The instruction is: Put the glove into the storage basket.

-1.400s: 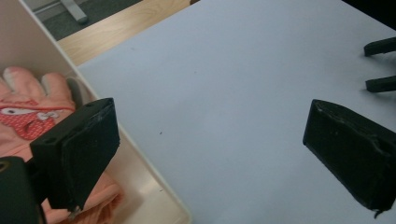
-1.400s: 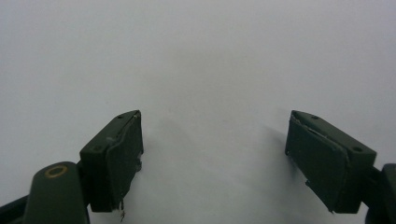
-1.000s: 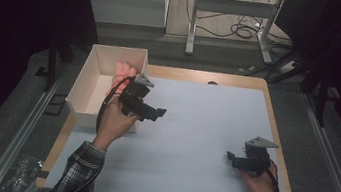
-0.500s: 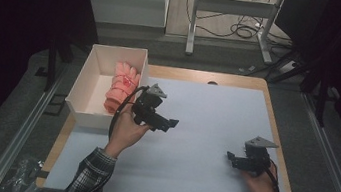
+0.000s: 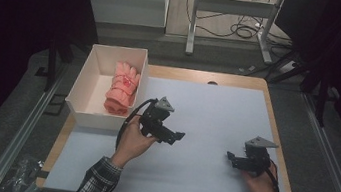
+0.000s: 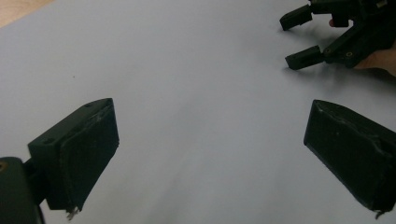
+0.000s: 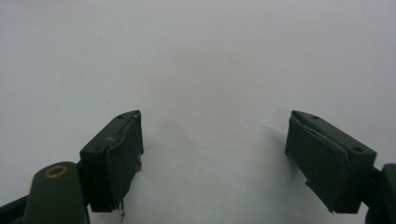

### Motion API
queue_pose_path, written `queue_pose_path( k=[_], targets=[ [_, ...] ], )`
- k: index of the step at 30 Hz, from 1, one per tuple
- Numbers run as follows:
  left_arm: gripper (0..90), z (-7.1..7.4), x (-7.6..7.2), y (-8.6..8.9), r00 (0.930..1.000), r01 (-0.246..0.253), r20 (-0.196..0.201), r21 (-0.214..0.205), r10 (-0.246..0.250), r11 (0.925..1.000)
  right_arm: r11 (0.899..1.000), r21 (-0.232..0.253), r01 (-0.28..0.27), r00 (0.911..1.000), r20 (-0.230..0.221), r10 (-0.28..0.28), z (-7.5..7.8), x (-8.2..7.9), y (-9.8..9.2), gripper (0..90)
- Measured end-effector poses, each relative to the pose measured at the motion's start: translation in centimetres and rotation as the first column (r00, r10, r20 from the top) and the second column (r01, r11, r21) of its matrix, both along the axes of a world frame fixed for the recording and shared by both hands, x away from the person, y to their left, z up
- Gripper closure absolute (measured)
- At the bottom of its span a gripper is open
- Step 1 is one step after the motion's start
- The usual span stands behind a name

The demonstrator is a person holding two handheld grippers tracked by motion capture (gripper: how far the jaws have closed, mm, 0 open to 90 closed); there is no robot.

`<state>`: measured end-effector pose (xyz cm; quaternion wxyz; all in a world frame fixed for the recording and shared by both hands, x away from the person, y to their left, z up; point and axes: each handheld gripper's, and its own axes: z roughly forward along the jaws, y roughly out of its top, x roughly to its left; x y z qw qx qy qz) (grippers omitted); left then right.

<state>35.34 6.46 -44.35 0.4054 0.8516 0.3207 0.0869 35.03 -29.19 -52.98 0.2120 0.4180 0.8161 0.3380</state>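
Left gripper [image 5: 177, 136] withdrawn from box [image 5: 86, 114], empty; towel [image 5: 121, 89] inside

A: What's the surface?
B: Wooden counter [image 5: 278, 108], centre of frame, nearly all covered by a pale grey sheet [image 5: 216, 117].
A: Anything on it?
B: White box [image 5: 91, 77], open top, at the upper left, just beside the sheet's left edge. The right hand [image 5: 260, 178] rests lower right.

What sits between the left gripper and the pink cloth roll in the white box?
The box's near right wall does. The pink cloth roll lies inside against it, and the left gripper hangs outside over the table, jaws open and pointing away.
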Motion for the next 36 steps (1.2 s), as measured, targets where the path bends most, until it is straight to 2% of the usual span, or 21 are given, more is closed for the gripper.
queue_pose_path(
  k=[8,14,26,29,36],
  targets=[
    [3.5,-1.9,-0.8,-0.3,0.9999,0.011,-0.012,-0.013,-0.011,0.9999,1.0,0.002,0.002,1.0,0.0,-0.002,0.0,0.0,0.0,19.4],
    [3.5,-3.4,-1.2,-0.2,0.9997,0.013,-0.02,-0.007,-0.013,0.9999,1.0,0.001,0.001,1.0,0.0,-0.001,0.0,0.0,0.0,19.4],
    [3.5,-6.3,-2.3,0.6,0.9996,0.007,-0.026,0.008,-0.007,0.9999,1.0,0.001,0.001,1.0,0.001,-0.001,0.0,0.0,0.0,19.4],
    [3.5,-7.0,-2.5,0.9,0.9995,0.001,-0.032,0.0,-0.001,1.0,1.0,0.001,0.001,1.0,0.001,-0.001,0.0,0.0,0.0,19.4],
    [3.4,-8.5,-2.9,1.4,0.9992,-0.01,-0.039,0.018,0.011,0.9998,1.0,0.001,0.001,1.0,0.001,-0.001,0.0,0.0,0.0,19.4]
  ],
)
